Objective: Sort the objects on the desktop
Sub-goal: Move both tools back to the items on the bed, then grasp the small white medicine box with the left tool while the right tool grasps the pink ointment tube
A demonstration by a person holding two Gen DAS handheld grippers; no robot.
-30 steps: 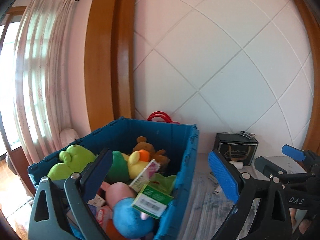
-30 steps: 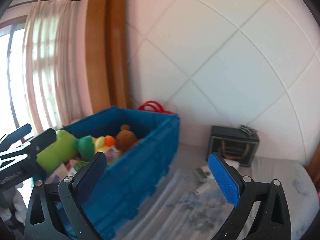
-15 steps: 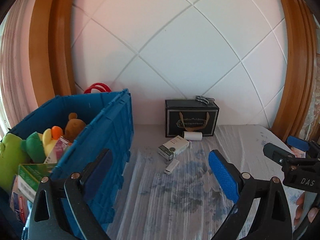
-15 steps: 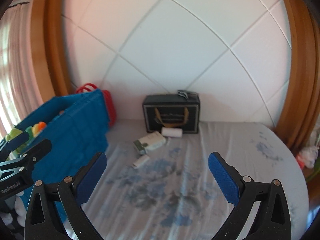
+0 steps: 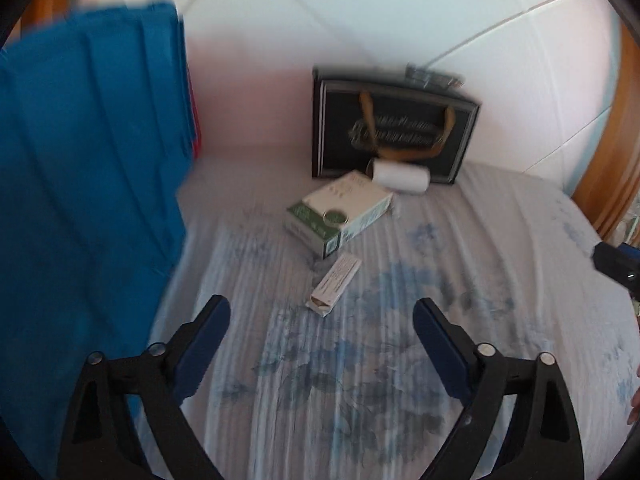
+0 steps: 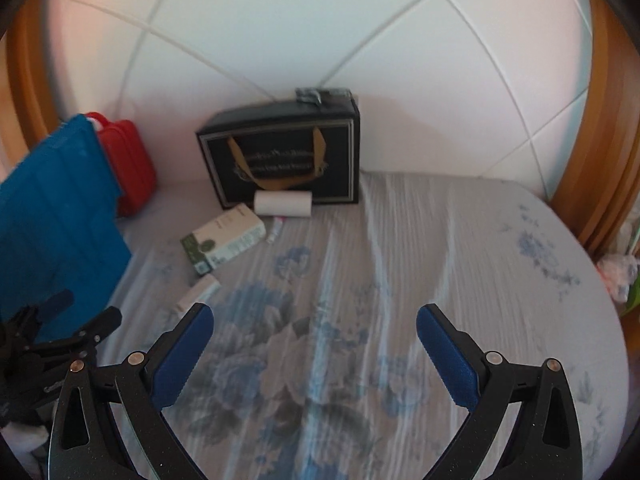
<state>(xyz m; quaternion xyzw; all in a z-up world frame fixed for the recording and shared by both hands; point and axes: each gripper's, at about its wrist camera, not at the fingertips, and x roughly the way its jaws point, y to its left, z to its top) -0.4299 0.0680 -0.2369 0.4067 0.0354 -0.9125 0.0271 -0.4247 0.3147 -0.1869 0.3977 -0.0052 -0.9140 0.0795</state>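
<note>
The blue crate [image 5: 88, 200], a ribbed plastic bin, stood at the left of the black gift box [image 6: 286, 156]; its interior was out of sight in both views, so its contents could not be told. The gift box, rigid, with gold ribbon handles, stood upright against the quilted white wall [image 6: 304, 24], a small metallic item [image 6: 318, 95] on its top. A white paper roll [image 6: 283, 203] lay touching the gift box's front foot. Just in front of the roll lay a green-and-white carton [image 5: 340, 216], flat on the crinkled, blue-flowered cloth [image 6: 360, 320], and nearer still a slim white packet [image 5: 335, 283]. Only the right wrist view showed a red plastic case [image 6: 128, 164] between crate and gift box, and a small tube [image 6: 276, 229] beside the carton. The left gripper [image 5: 322, 334] hung above the cloth in front of the packet, jaws closing with nothing between them. The right gripper [image 6: 315, 338] hung with jaws wide apart and empty.
</note>
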